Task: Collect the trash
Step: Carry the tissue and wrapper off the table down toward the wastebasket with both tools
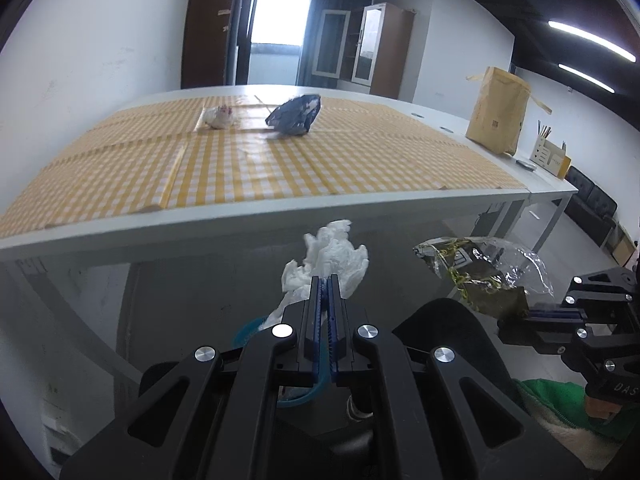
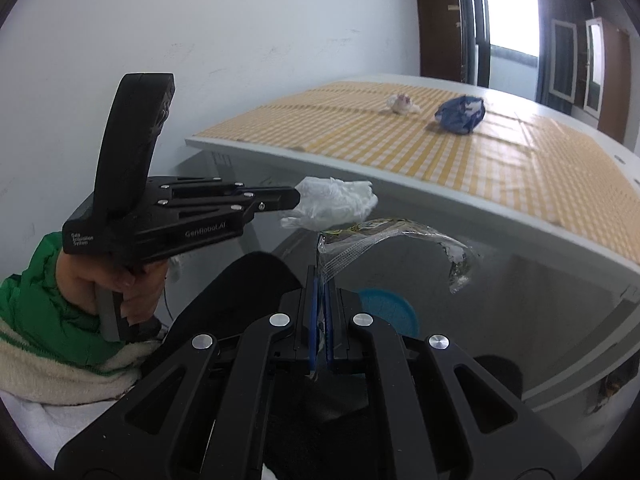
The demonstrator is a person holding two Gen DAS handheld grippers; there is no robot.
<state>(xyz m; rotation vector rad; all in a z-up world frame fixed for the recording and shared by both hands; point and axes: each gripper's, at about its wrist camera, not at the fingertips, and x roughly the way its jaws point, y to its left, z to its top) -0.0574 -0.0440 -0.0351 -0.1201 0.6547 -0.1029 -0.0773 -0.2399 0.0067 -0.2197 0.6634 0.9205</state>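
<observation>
Below the near table edge [image 1: 280, 224], two grippers each clamp one piece of trash: left gripper [image 1: 325, 280] pinches a white tissue wad [image 1: 332, 256]; right gripper [image 2: 319, 276] pinches a clear plastic wrapper [image 2: 400, 236]. On the checked tablecloth [image 1: 280, 160], two pieces lie apart: a crumpled white paper [image 1: 218, 117] and a blue wrapper [image 1: 295, 115], near the far edge.

The tablecloth [image 1: 320, 160] is checked yellow and white, on a white table [image 1: 280, 216]. On it lie a white wad [image 1: 218, 117] with a pink spot and a dark blue bag [image 1: 295, 116] with white marks. The left gripper [image 1: 325, 280] is black with blue pads and pinches a white tissue [image 1: 332, 256]. The right gripper [image 2: 319, 276], also black and blue, grips a clear wrapper [image 2: 400, 236] printed dark with yellow. A sleeve [image 2: 36, 292] is green, cream at the cuff. A blue disc [image 2: 386, 312] shows below. The paper bag [image 1: 498, 110] is tan.
</observation>
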